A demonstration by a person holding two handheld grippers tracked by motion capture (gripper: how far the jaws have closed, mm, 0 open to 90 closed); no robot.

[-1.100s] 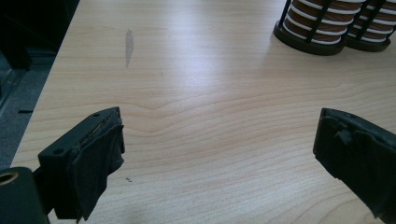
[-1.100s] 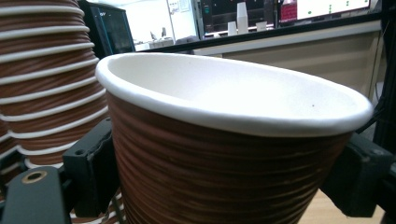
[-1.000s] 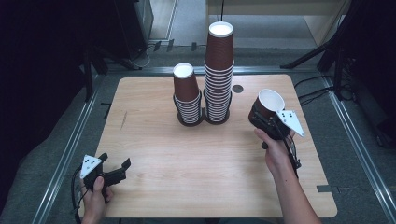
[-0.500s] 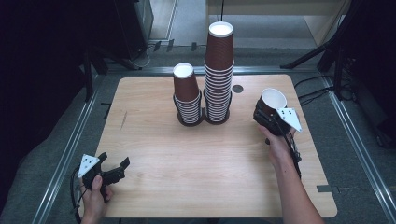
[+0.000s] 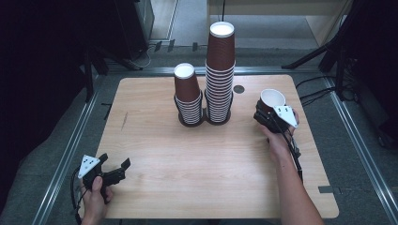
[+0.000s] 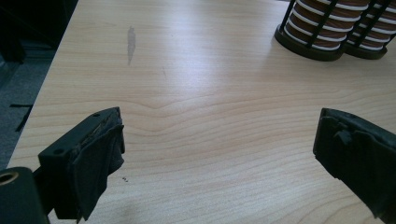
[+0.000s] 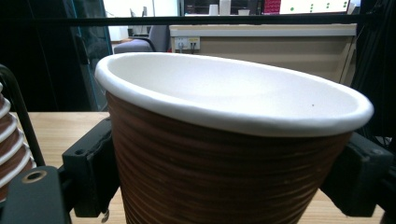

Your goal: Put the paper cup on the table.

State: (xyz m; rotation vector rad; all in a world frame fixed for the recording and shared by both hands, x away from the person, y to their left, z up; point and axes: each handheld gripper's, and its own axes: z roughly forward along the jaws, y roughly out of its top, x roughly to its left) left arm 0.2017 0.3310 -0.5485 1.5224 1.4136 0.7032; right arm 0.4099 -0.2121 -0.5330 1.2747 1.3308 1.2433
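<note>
My right gripper [image 5: 266, 115] is shut on a brown paper cup [image 5: 271, 101] with a white inside, held mouth up over the right side of the wooden table [image 5: 187, 159]. Close up, the cup [image 7: 224, 154] sits tilted between the two black jaws. Two stacks of the same brown cups stand in black wire holders at the back middle: a short stack [image 5: 187, 96] and a tall stack [image 5: 220, 70]. My left gripper [image 5: 115, 172] rests open at the table's front left corner, nothing between its pads [image 6: 100, 163].
A small dark round hole [image 5: 239, 88] sits in the table right of the tall stack. The holders' bases [image 6: 308, 46] stand at the far right of the left gripper view. Metal rails and cables run along the floor beside the table.
The right hand has sunk and drawn slightly left with the cup, which now stands more upright. The left hand has kept still.
</note>
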